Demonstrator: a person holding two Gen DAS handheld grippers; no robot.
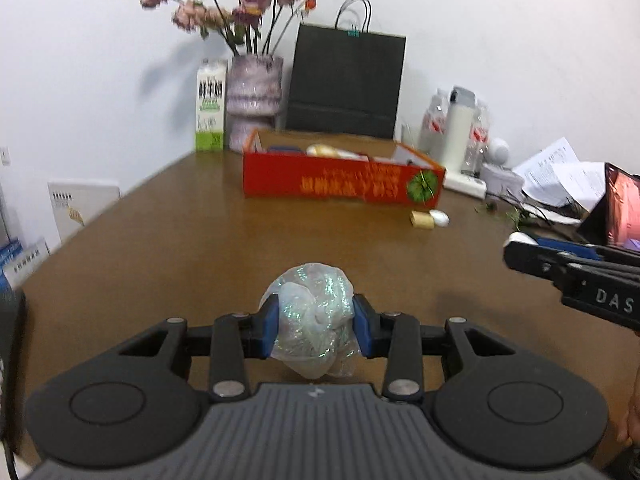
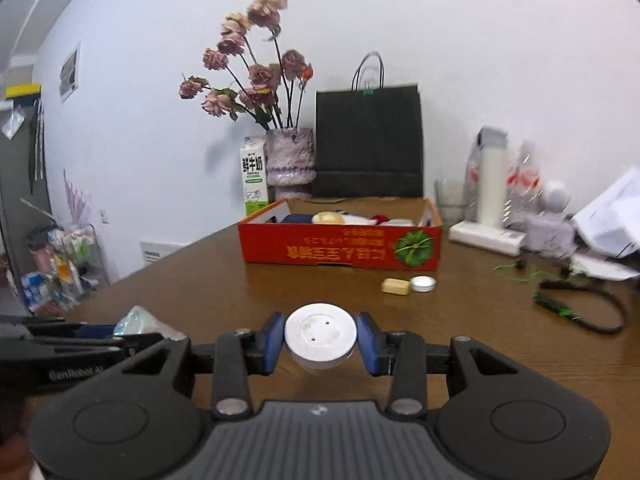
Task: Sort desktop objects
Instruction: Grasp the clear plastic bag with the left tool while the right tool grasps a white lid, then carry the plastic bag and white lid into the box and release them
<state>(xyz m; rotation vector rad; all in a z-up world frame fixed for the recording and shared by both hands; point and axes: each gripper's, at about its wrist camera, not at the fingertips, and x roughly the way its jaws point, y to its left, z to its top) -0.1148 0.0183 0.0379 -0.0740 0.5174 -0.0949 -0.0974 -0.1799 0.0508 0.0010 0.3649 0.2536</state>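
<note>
the left gripper point(image 1: 314, 322) is closed around a crumpled iridescent plastic wrapper point(image 1: 310, 316), its blue pads point(image 1: 269, 326) pressed into the sides of the bundle, which is held above the near part of the brown table point(image 1: 168, 220). the wrapper looks very light and soft; it gives under the squeeze and part of it hangs loose below the pads, so the hold is best kept across the thickest middle of the bundle, where it sits now. crinkly film is probably slippery, and a thin fold could slide out.

the right gripper point(image 2: 321, 344) is clamped on a round white disc point(image 2: 320, 340), likely a lid or a small tin, gripped by its rim on opposite sides and also held over the near part of the table. it looks stiff and smooth, so it won't deform, but the curved rim gives the flat pads only narrow contact; keeping it level should stop it from pivoting.

the red cardboard box point(image 2: 340, 250) stands toward the far edge of the table, open on top and already holding several items; it is presumably where both things go. just in front of its right end lie a small tan block point(image 2: 395, 286) and a shallow silver tin point(image 2: 423, 283), touching or nearly so.
</note>
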